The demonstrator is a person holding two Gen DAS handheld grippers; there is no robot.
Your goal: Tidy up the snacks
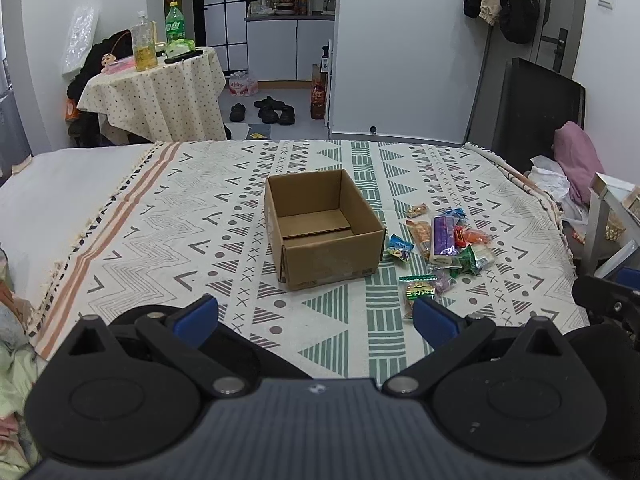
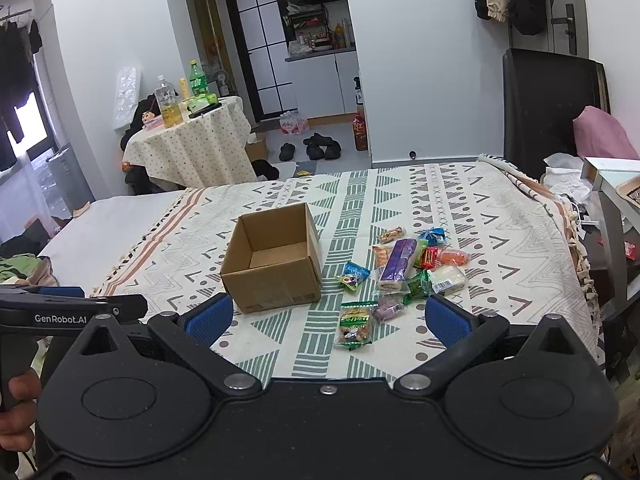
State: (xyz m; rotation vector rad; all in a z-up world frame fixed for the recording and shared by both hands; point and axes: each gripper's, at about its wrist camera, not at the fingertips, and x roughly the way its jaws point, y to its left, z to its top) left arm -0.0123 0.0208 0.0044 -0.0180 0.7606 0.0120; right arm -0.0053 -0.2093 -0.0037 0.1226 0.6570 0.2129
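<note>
Cardboard is the landmark: an open-topped cardboard box (image 1: 324, 228) stands on a patterned cloth (image 1: 208, 216) spread over a bed, and nothing can be seen inside it. Just to the right of the box lies a loose heap of snack packets (image 2: 404, 268), none of them touching the box. Among them, a purple packet (image 2: 396, 264) lies lengthwise near the middle of the heap, a blue packet (image 2: 354, 274) sits nearest the box's right wall, and a green-edged packet (image 2: 354, 324) lies in front of the heap, on the near side of the box's right corner. The left gripper (image 1: 316, 320) hovers on the near side of the box with its blue-padded fingers spread wide and nothing between them. The right gripper (image 2: 328, 320) hangs likewise on the near side of the box, fingers wide apart and empty, the green-edged packet lying on the cloth between its tips in that view. Beyond the box, across the floor, a round table (image 1: 156, 92) under a dotted cover carries bottles.
</note>
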